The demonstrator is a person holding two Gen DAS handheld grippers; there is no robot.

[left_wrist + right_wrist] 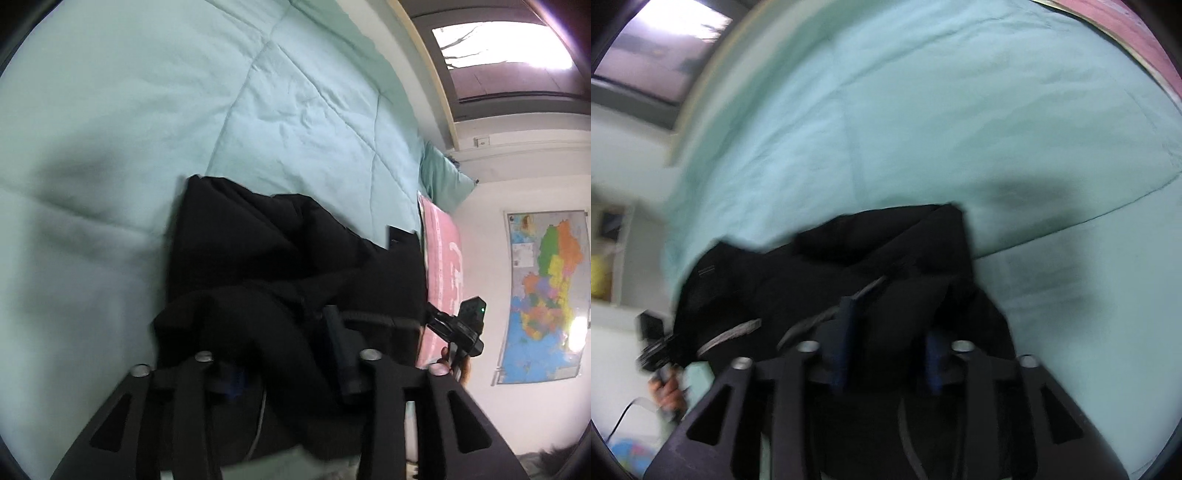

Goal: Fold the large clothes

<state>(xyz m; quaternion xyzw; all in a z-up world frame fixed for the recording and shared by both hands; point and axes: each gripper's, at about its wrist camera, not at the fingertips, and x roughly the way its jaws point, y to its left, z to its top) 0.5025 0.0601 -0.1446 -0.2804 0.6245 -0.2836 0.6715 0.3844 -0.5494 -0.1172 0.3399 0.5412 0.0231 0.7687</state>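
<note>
Though blurred, pink cloth (443,266) lettering unreadable.

left gripper (288,354) jaws clamped — right gripper (890,354) likewise

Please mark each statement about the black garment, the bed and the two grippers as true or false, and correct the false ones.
1. The black garment lies on a light green quilt. True.
2. The left gripper is open and holds nothing. False: black fabric fills its fingers.
3. A colourful map hangs on the wall. True.
4. The right gripper hovers far from the garment. False: it grips the fabric.
5. The pillow is red. False: it is light green.
</note>
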